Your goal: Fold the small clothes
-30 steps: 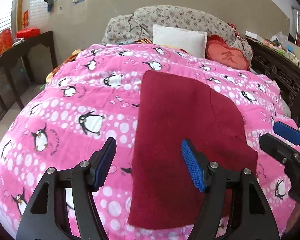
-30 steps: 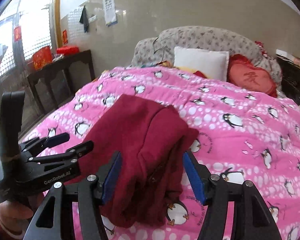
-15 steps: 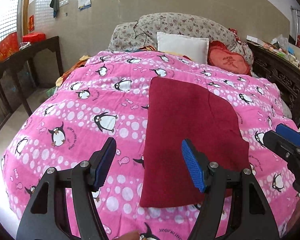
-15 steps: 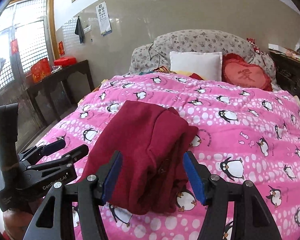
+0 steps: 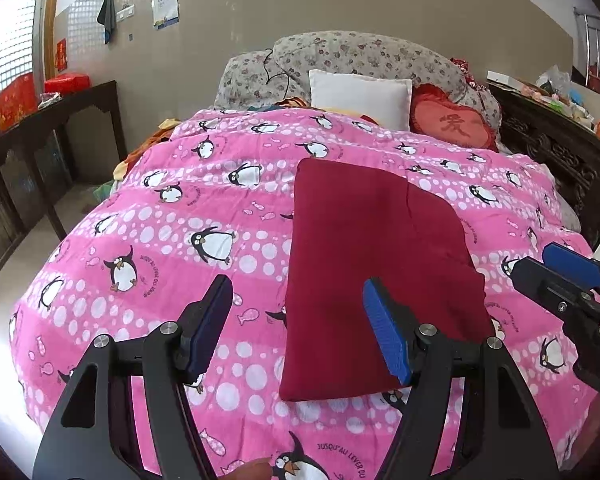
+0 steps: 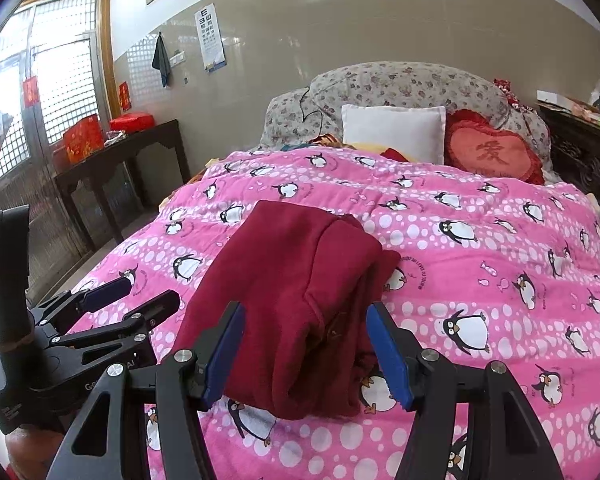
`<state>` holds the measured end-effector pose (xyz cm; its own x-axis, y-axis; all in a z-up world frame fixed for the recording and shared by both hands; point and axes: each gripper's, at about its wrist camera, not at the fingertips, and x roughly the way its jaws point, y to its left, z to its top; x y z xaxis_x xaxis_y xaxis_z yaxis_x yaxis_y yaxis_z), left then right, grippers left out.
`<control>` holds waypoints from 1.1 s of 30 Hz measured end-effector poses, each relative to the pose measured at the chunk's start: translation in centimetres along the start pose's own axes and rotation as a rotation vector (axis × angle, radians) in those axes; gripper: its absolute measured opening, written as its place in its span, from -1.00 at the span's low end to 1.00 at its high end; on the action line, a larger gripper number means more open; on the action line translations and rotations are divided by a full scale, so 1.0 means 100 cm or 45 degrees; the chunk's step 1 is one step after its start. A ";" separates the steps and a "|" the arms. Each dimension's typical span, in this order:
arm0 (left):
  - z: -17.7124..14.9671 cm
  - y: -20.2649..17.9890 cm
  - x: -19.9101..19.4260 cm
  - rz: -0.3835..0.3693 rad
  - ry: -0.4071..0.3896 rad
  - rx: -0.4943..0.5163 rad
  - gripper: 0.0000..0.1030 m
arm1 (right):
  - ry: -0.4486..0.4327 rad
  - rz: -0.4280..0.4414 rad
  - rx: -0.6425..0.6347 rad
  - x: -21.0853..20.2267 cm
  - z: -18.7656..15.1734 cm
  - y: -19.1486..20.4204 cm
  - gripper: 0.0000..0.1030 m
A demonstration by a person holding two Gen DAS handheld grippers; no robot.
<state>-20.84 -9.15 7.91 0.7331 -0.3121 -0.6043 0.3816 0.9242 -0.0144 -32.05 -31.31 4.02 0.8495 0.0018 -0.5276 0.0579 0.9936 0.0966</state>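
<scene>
a: how's the dark red garment (image 5: 364,264)?
b: folded into a flat oblong on the penguin quilt (image 5: 172,240), near the bed's foot.
a: any writing?
b: "jusqu'au lever du", on the quilt.
a: grippers?
b: left hand-held gripper (image 5: 296,326) and right hand-held gripper (image 6: 308,354) both released, empty.

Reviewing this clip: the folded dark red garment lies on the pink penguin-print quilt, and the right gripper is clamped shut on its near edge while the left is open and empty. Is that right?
Not quite. The right gripper is open too, its blue pads apart and empty; the right wrist view shows this. The folded dark red garment does lie on the pink penguin-print quilt, and the left gripper is open and empty.
</scene>
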 end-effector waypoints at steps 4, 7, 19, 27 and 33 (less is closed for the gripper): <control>0.001 -0.001 0.002 -0.001 0.003 0.005 0.32 | 0.008 0.003 0.001 0.003 0.001 0.001 0.18; 0.001 -0.001 0.003 0.001 0.000 0.013 0.33 | 0.011 0.000 0.007 0.006 0.001 0.001 0.18; 0.002 -0.005 0.012 0.008 0.010 0.031 0.33 | 0.031 0.008 0.010 0.017 0.002 0.001 0.19; 0.003 -0.007 0.016 0.009 0.016 0.039 0.33 | 0.051 0.003 0.012 0.022 0.003 0.001 0.19; 0.003 -0.007 0.018 0.005 0.017 0.042 0.33 | 0.063 0.010 0.002 0.027 0.005 0.004 0.19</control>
<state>-19.62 -10.45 7.07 0.7271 -0.3051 -0.6150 0.3973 0.9176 0.0144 -29.44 -31.01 3.05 0.8229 0.0155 -0.5679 0.0519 0.9934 0.1023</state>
